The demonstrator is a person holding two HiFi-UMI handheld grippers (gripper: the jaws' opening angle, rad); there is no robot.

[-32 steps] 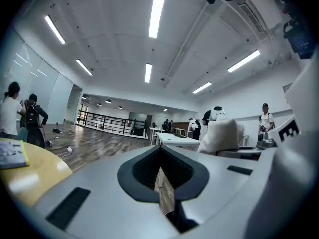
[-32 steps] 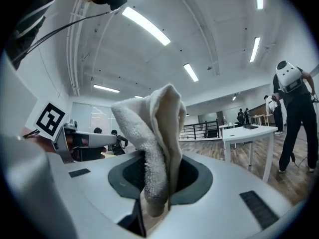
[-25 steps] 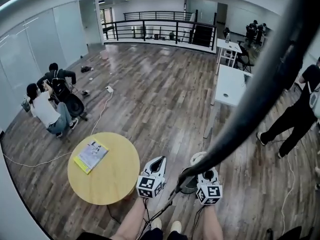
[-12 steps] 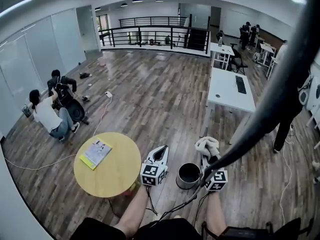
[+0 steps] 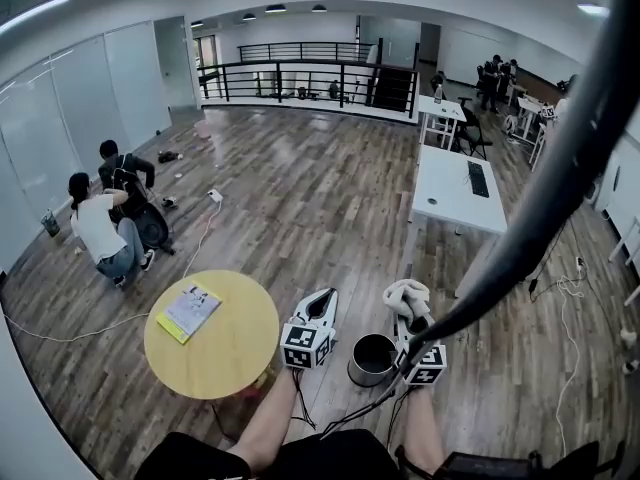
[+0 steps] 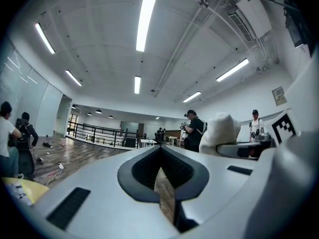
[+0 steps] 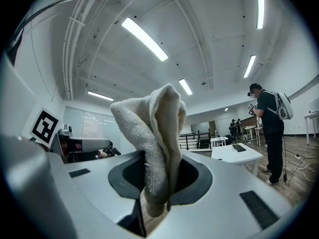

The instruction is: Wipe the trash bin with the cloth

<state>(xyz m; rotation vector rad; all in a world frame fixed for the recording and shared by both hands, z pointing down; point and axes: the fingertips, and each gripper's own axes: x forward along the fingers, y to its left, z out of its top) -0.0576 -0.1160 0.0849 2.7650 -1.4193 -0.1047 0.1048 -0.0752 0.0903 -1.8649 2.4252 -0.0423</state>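
Note:
A small metal trash bin (image 5: 371, 359) with a dark inside stands on the wooden floor between my two grippers. A folded off-white cloth (image 5: 407, 295) sticks up out of my right gripper (image 5: 411, 320), which is shut on it just right of the bin; the right gripper view shows the cloth (image 7: 155, 143) pinched between the jaws. My left gripper (image 5: 321, 303) is left of the bin, jaws shut with nothing between them (image 6: 162, 183). Both grippers point up and away from the bin.
A round yellow table (image 5: 212, 333) with a booklet (image 5: 187, 311) stands at my left. White desks (image 5: 456, 189) lie ahead right. Two people (image 5: 105, 220) crouch at far left, others stand at the back. A thick dark cable (image 5: 545, 188) crosses the head view at right.
The head view has lifted and steadied. The bin now shows in full between the grippers, and the right gripper with the cloth has moved to its right.

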